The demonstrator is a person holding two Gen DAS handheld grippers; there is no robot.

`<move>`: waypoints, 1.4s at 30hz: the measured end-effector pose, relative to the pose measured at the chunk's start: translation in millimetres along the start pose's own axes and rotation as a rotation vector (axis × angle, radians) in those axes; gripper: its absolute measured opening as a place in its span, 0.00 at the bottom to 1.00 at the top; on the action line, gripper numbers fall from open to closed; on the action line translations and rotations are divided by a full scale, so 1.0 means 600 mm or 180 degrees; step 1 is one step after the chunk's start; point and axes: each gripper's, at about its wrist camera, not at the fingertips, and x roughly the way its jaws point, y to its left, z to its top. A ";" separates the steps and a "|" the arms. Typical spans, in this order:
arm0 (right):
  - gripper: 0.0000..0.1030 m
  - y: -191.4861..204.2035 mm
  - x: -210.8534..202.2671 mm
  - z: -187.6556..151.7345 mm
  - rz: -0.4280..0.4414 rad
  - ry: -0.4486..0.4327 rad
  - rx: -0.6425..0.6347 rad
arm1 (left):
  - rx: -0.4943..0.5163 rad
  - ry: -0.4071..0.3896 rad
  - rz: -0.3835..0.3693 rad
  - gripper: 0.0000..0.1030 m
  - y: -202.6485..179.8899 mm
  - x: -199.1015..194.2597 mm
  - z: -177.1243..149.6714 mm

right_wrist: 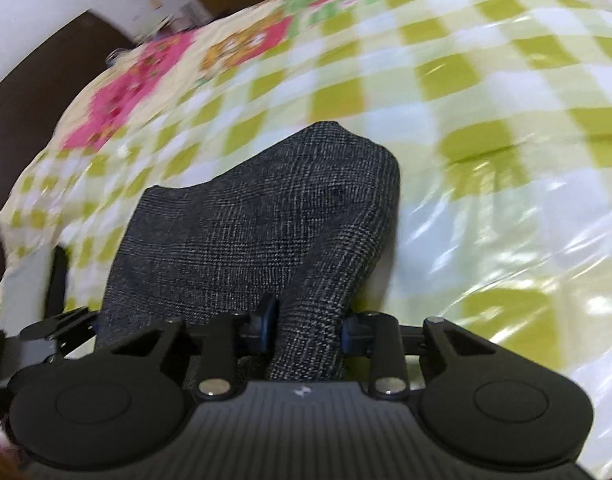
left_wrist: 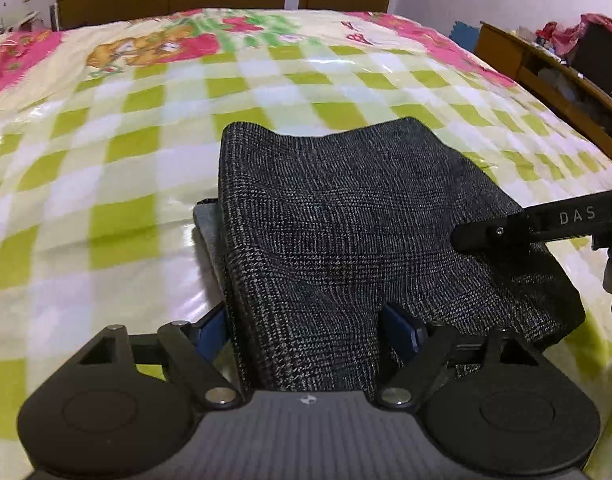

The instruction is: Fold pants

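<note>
Left hand-held gripper: the left hand-held gripper [left_wrist: 308, 330] stood spread wide, its blue-padded fingers [left_wrist: 400, 326] either side of the near edge of the dark grey checked woven pants [left_wrist: 346, 216]; the pads did not look to press the cloth.
Right hand-held gripper: the right hand-held gripper [right_wrist: 308, 326] stood narrower, astride a raised ridge of the same pants [right_wrist: 257, 216]; whether its pads truly pinched the cloth I could not tell.
Pants: already folded into a compact, thick bundle, lying on the bed's glossy green-and-white checked cover [left_wrist: 105, 168].
Step in hand: judged to be the last fold or the tidying of the bundle.
Next move: probably a firm grip on the near edge by both, then lifting it evenly so the layers do not slip.
</note>
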 end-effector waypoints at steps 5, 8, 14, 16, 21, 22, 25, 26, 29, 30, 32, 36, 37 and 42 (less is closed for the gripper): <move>0.32 -0.036 -0.024 0.017 -0.0317 -0.0099 -0.0004 | 0.0230 0.0012 0.0021 0.88 -0.065 0.022 0.014; 0.37 -0.059 -0.036 0.014 -0.0513 -0.0087 0.0020 | 0.0291 -0.0003 0.0047 0.88 -0.081 0.017 0.014; 0.38 -0.043 -0.093 -0.008 -0.0885 -0.0432 -0.0101 | 0.0350 -0.0065 0.0224 0.87 -0.085 -0.008 0.012; 0.38 -0.020 -0.110 -0.021 -0.0948 -0.0572 -0.0253 | 0.0403 -0.0082 0.0290 0.87 -0.091 -0.013 0.012; 0.37 0.026 -0.103 -0.055 -0.0950 -0.0586 -0.0592 | 0.0502 -0.0020 0.0374 0.87 -0.101 -0.015 0.002; 0.37 0.026 -0.097 -0.060 -0.0933 -0.0544 -0.0570 | 0.0504 -0.0005 0.0380 0.87 -0.101 -0.014 -0.001; 0.37 0.024 -0.088 -0.075 -0.0911 -0.0466 -0.0535 | 0.0493 0.0017 0.0390 0.88 -0.103 -0.016 -0.007; 0.37 0.025 -0.086 -0.076 -0.0928 -0.0476 -0.0531 | 0.0501 0.0018 0.0394 0.88 -0.104 -0.018 -0.008; 0.37 0.027 -0.097 -0.081 -0.0869 -0.0507 -0.0499 | 0.0506 0.0013 0.0400 0.87 -0.108 -0.022 -0.011; 0.37 0.029 -0.100 -0.082 -0.0858 -0.0512 -0.0497 | 0.0506 0.0011 0.0401 0.87 -0.108 -0.023 -0.012; 0.36 0.032 -0.103 -0.088 -0.0860 -0.0512 -0.0516 | 0.0503 0.0003 0.0406 0.87 -0.109 -0.026 -0.014; 0.36 0.033 -0.105 -0.091 -0.0852 -0.0535 -0.0476 | 0.0509 0.0022 0.0417 0.88 -0.106 -0.027 -0.020; 0.36 0.034 -0.105 -0.091 -0.0867 -0.0526 -0.0486 | 0.0496 0.0033 0.0414 0.88 -0.104 -0.027 -0.021; 0.36 0.040 -0.114 -0.101 -0.0842 -0.0550 -0.0461 | 0.0325 -0.0002 0.0382 0.88 -0.096 -0.039 -0.027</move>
